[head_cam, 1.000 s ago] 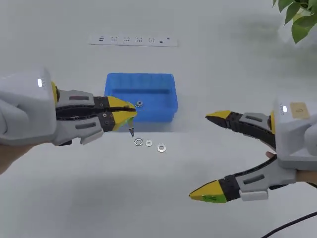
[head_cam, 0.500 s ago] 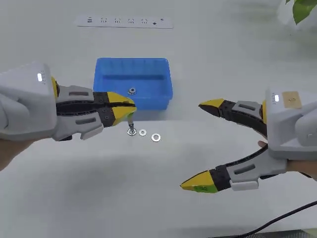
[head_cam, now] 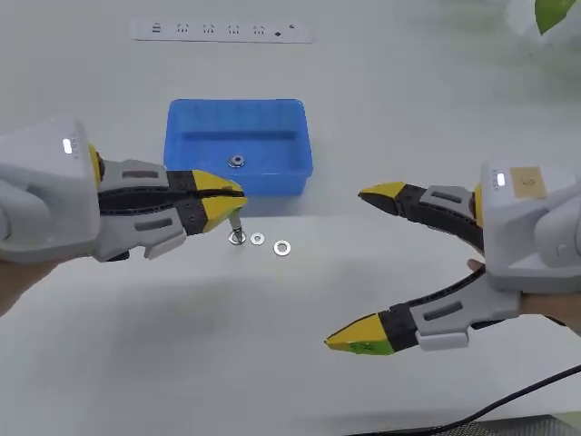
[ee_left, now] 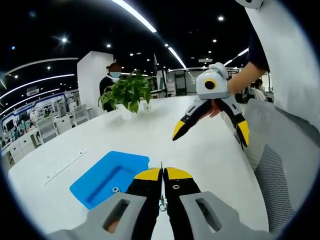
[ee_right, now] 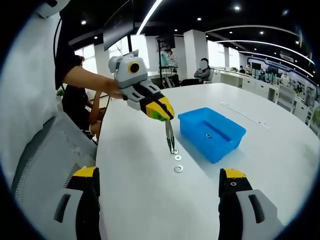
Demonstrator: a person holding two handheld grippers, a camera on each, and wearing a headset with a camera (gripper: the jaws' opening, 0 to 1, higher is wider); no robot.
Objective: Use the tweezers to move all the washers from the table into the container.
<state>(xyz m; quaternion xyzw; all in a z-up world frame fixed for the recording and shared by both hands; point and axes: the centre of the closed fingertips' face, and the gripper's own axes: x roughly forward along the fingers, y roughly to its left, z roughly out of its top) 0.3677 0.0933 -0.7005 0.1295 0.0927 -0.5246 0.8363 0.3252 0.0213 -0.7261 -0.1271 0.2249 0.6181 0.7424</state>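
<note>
Three small metal washers (head_cam: 258, 240) lie in a row on the white table, in front of the blue container (head_cam: 182, 150). One more washer (head_cam: 236, 161) lies inside it. My left gripper (head_cam: 234, 202) is shut on thin metal tweezers (head_cam: 235, 225), which point down. Their tip meets the leftmost washer (head_cam: 237, 238); I cannot tell whether it is pinched. The right gripper view shows the tweezers (ee_right: 170, 135) above the washers (ee_right: 178, 158) beside the container (ee_right: 212, 131). My right gripper (head_cam: 349, 268) is wide open with nothing between its jaws, to the right of the washers.
A white power strip (head_cam: 222, 30) lies at the back of the table behind the container. Green plant leaves (head_cam: 556, 11) show at the far right corner. A black cable (head_cam: 508, 400) runs along the near right edge. People stand in the room beyond.
The tweezers' tip has come down and right onto the leftmost washer. The head camera has shifted, so the scene sits higher in the picture. The right gripper stays open in about the same place.
</note>
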